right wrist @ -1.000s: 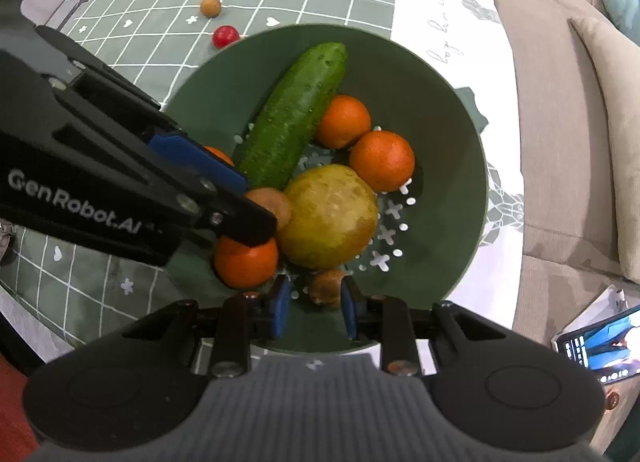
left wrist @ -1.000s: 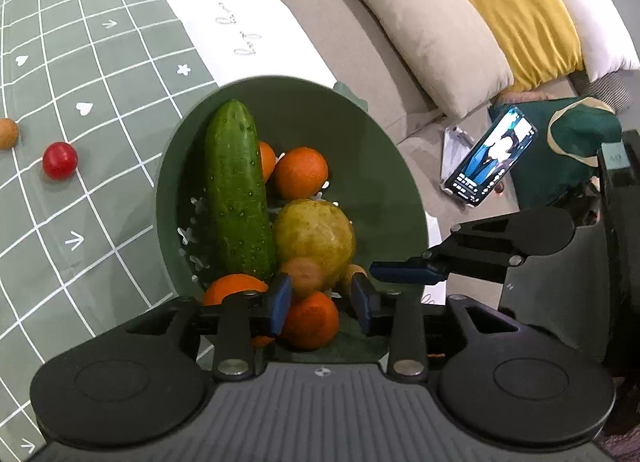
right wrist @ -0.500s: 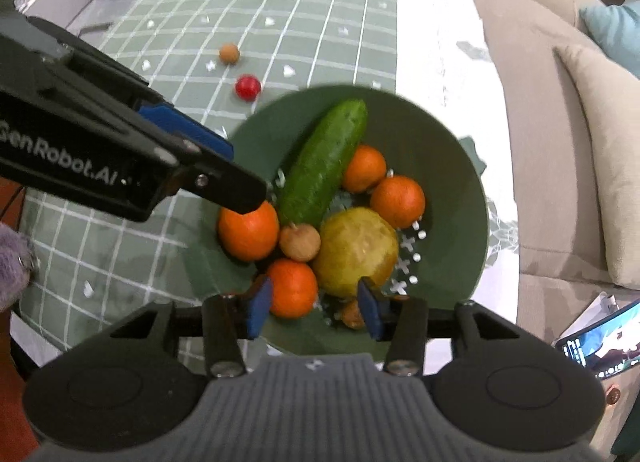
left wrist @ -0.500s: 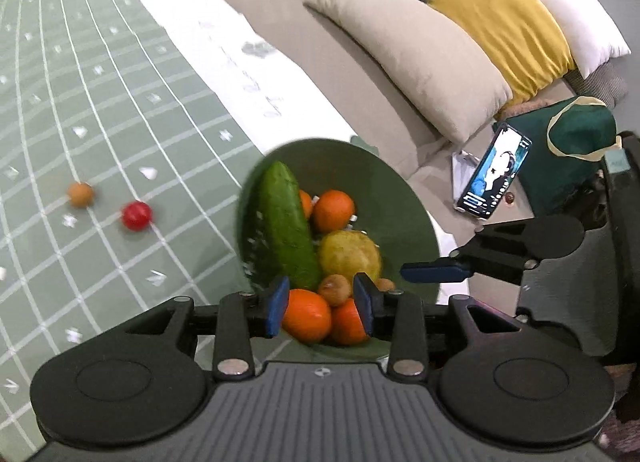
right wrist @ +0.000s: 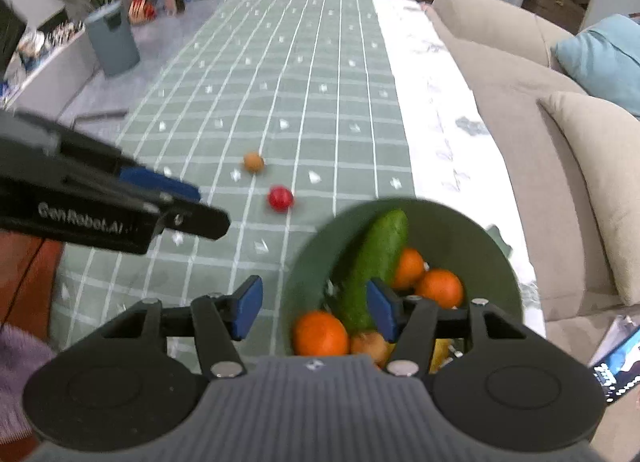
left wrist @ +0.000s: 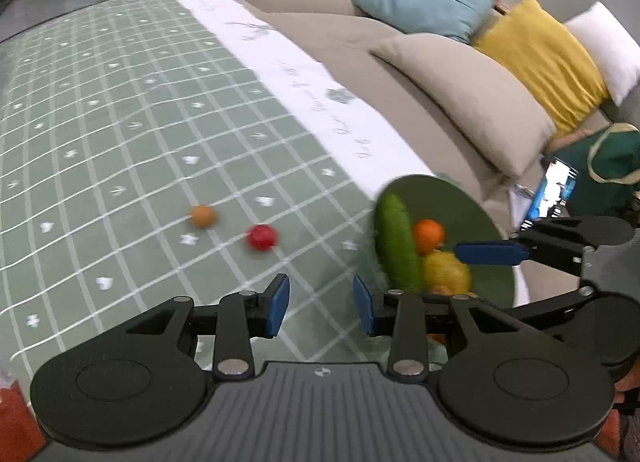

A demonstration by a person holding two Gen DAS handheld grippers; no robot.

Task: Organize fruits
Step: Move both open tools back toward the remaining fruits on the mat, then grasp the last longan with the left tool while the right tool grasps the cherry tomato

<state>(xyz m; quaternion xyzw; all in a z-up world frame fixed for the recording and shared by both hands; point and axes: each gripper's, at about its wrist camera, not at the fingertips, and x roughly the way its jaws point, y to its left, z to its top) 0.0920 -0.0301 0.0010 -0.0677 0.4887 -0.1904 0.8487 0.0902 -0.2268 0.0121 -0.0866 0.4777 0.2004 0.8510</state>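
The green checked tablecloth (left wrist: 120,150) is spread ahead of both grippers. The green bowl (right wrist: 460,230) of fruit is seen just right of the left gripper (left wrist: 320,300), whose blue pads are held apart, empty. The right gripper (right wrist: 314,308) is likewise spread, over the bowl's near rim. A red fruit (left wrist: 262,237) and brown fruit (left wrist: 203,216) are seen beyond.

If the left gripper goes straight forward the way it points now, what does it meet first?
Probably the green checked tablecloth. The open left gripper points at bare cloth just right of the red fruit and left of the green bowl; depth is unclear.

Even indoor light, no glare; motion blur thruout; fisheye-bent edges.
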